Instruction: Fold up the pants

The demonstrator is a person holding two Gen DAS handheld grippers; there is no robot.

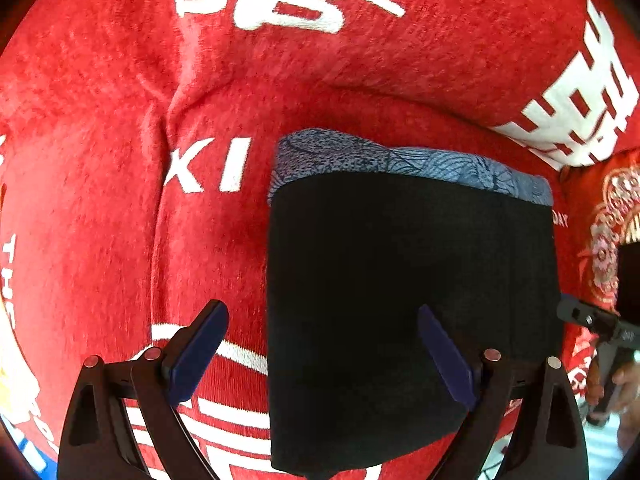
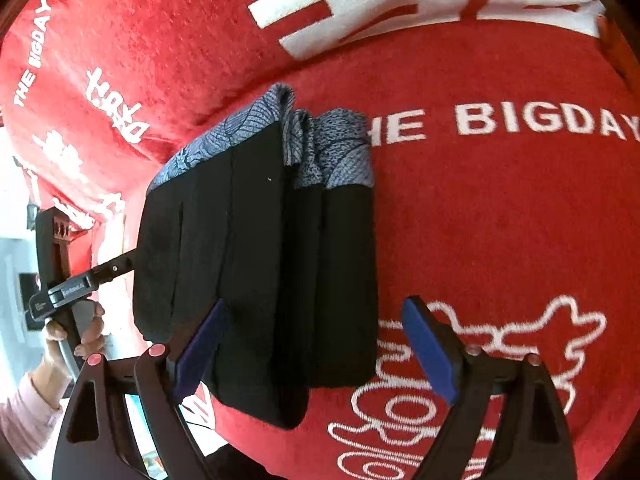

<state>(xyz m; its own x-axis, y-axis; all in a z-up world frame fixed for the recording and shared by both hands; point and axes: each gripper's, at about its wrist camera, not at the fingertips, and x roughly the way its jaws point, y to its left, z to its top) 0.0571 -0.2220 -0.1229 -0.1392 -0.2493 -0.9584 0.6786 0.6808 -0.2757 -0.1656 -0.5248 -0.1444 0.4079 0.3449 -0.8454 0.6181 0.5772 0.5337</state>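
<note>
Pants (image 1: 408,300), black with a blue patterned band along the far edge, are lying folded into a compact rectangle on a red blanket (image 1: 120,208) printed with white lettering. I am holding my left gripper (image 1: 322,354) tilted steeply down over the near end of the bundle, its blue-padded fingers (image 1: 198,354) spread wide: one pad is hanging over the red cloth just beside the pants' left edge, the other over the black fabric, and neither is pinching anything. My right gripper (image 2: 316,350) is pointing down from the opposite side, its fingers (image 2: 428,354) also spread apart, straddling the right part of the bundle with one pad over the black cloth and the other over the blanket, gripping nothing. From the right wrist view the layered folds are showing as parallel ridges. My left hand (image 2: 86,330) is showing at that view's edge, wrapped around its gripper's handle.
</note>
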